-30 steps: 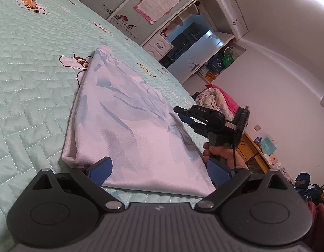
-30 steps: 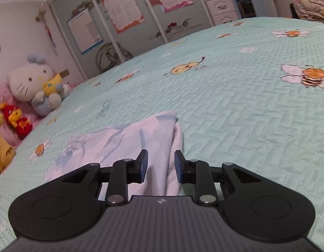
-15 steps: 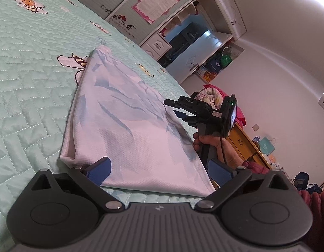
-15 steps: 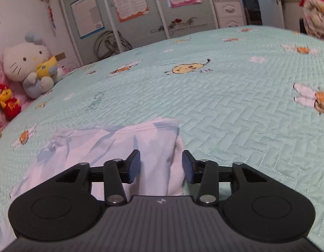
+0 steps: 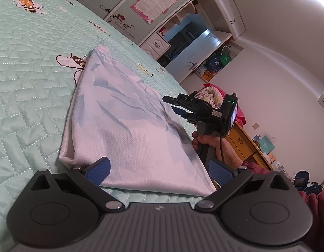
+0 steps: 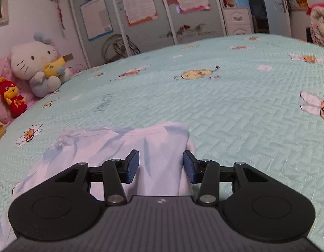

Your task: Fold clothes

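A white garment with pale blue markings (image 5: pixel 124 121) lies folded on the mint quilted bed (image 5: pixel 25 79). My left gripper (image 5: pixel 160 170) is open wide at the garment's near edge, its blue pads on either side of the cloth. My right gripper (image 5: pixel 178 110) hovers open above the garment's right side, held by a hand (image 5: pixel 216 145). In the right wrist view the right gripper (image 6: pixel 161 166) is open over the garment (image 6: pixel 157 147), nothing pinched between its pads.
Plush toys (image 6: pixel 36 67) sit by the pillows at the far left. Wardrobe doors with posters (image 6: pixel 141 2) stand behind the bed. A white drawer unit (image 5: pixel 155 43), a wooden desk (image 5: pixel 246 145) and bundled bedding (image 5: pixel 212 94) lie beyond the bed's right edge.
My right gripper has opened wider and lifted away from the garment. The left gripper has stayed open at the near edge.
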The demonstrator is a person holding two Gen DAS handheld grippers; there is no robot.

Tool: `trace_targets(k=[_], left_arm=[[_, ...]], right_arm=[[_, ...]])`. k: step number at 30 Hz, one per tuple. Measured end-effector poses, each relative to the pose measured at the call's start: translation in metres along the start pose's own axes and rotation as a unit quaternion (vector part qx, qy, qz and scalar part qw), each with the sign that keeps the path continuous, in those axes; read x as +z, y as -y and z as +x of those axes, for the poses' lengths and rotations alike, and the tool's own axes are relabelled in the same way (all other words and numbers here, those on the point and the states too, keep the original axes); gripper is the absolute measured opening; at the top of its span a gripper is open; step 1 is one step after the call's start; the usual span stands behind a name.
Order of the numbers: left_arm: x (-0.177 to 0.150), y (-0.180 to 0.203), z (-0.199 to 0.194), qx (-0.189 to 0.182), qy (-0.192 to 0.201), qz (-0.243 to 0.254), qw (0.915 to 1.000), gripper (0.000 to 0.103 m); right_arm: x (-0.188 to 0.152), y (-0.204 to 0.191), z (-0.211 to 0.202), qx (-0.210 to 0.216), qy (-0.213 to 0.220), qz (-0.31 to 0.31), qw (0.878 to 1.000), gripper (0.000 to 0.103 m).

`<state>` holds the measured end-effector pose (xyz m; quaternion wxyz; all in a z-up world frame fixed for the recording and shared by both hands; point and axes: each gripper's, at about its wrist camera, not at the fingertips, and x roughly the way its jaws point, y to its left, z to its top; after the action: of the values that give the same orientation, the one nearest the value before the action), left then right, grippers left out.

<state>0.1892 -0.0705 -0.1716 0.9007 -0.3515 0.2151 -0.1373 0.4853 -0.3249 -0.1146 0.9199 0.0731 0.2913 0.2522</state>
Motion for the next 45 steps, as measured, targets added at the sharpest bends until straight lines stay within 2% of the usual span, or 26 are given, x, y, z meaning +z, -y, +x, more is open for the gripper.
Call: trace_targets(k=[8,9,10,12,14,17,24,30,34,39,42,45], left_arm=[[0.0,0.002,0.0,0.0,0.0,0.0,1.0,0.103],[0.0,0.002,0.0,0.0,0.0,0.001,1.0,0.103],[0.001,0.002,0.0,0.0,0.0,0.001,1.0,0.103],[0.001,0.002,0.0,0.0,0.0,0.0,1.0,0.103],[0.002,0.002,0.0,0.0,0.0,0.0,1.0,0.103],[0.003,0.001,0.001,-0.001,0.0,-0.001,1.0,0.103],[0.006,-0.001,0.001,-0.002,0.0,-0.002,1.0,0.103],[0.007,-0.001,0.002,-0.004,0.002,-0.003,1.0,0.103],[0.007,0.0,0.002,-0.007,0.003,-0.006,1.0,0.103],[0.008,0.001,0.002,-0.006,0.002,-0.005,1.0,0.103],[0.009,0.001,0.003,-0.003,0.0,-0.004,1.0,0.103],[0.01,0.002,0.004,0.0,-0.002,-0.004,1.0,0.103]], right_arm=[[-0.001,0.019,0.008,0.028,-0.017,0.08,0.996,0.046],[-0.001,0.022,0.008,0.032,-0.016,0.089,0.995,0.044],[-0.001,0.024,0.008,0.035,-0.014,0.098,0.994,0.03],[-0.002,0.029,0.009,0.042,-0.012,0.116,0.992,0.01],[-0.002,0.034,0.009,0.049,-0.01,0.134,0.99,0.0],[-0.004,0.04,0.009,0.055,-0.006,0.156,0.986,0.0],[-0.007,0.033,0.014,0.034,-0.007,0.134,0.99,0.0],[-0.009,0.041,0.015,0.028,-0.003,0.152,0.988,0.0],[-0.009,0.035,0.014,0.011,-0.001,0.139,0.99,0.0],[-0.011,0.043,0.014,0.02,-0.005,0.166,0.986,0.0],[-0.005,0.034,0.009,0.0,-0.015,0.135,0.991,0.0],[-0.001,0.023,-0.015,-0.026,-0.005,0.101,0.995,0.022]])
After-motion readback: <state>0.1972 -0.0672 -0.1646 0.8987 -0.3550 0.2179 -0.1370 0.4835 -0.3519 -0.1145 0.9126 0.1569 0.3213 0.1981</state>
